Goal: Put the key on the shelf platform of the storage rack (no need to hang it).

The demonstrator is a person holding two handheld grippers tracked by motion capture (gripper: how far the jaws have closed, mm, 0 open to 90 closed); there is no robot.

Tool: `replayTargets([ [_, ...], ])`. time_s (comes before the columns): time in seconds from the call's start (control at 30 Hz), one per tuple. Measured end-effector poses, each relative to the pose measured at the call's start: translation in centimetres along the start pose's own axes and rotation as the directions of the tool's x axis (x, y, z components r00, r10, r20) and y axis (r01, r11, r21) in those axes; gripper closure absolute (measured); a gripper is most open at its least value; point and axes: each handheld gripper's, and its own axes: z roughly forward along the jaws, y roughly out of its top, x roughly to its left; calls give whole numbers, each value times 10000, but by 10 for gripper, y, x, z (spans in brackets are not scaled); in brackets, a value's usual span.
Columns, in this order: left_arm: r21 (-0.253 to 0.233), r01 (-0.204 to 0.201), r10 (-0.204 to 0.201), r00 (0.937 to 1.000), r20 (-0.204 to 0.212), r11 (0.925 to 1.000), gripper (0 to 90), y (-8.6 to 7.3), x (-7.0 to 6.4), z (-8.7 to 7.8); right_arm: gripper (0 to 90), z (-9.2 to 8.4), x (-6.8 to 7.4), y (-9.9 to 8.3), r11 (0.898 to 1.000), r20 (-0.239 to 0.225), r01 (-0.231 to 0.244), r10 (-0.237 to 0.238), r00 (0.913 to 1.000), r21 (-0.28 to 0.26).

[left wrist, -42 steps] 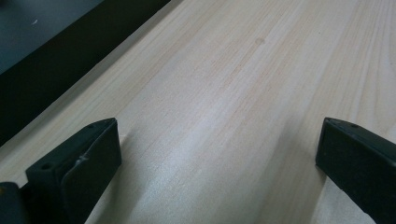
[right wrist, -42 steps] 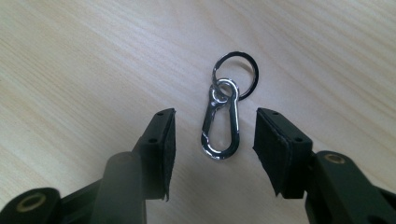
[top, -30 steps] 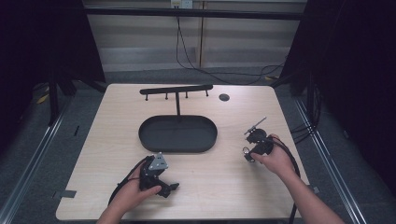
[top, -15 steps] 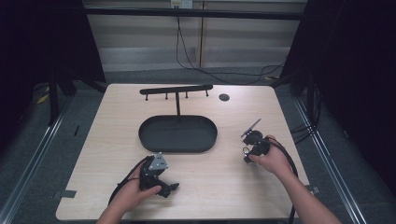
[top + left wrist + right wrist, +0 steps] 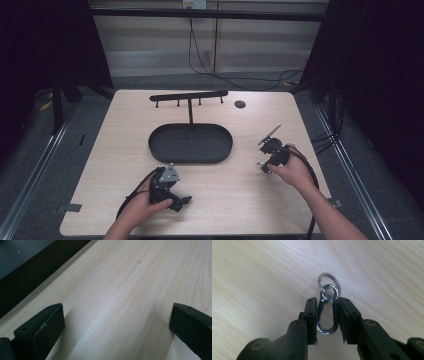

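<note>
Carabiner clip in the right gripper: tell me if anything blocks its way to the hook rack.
Nothing visible does. The right gripper is shut on the carabiner clip; bare table lies between it and the hook rack.

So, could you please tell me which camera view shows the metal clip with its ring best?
The right gripper view: the metal clip sits sharp between the right gripper's fingers. In the high view it is too small to make out.
</note>
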Motion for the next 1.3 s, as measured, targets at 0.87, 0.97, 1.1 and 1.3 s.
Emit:
replayTargets([
  [0.87, -108, 96, -96, 10000, -12, 9999, 0, 0, -1, 1, 704, -30, 41, 35, 9953, -100, 706, -714, 9974, -660],
  [0.97, -109, 92, -92, 10000, -33, 9999, 0, 0, -1, 1, 704, -33, 42, 39, 9944, -119, 743, -754, 9971, -747],
  [1.1, -102, 59, -59, 10000, -51, 9999, 0, 0, 0, 1, 704, -38, 44, 44, 9937, -204, 680, -701, 9973, -892],
  [1.3, -97, 56, -57, 10000, -48, 9999, 0, 0, 0, 1, 704, -42, 44, 53, 9927, -193, 689, -711, 9973, -993],
])
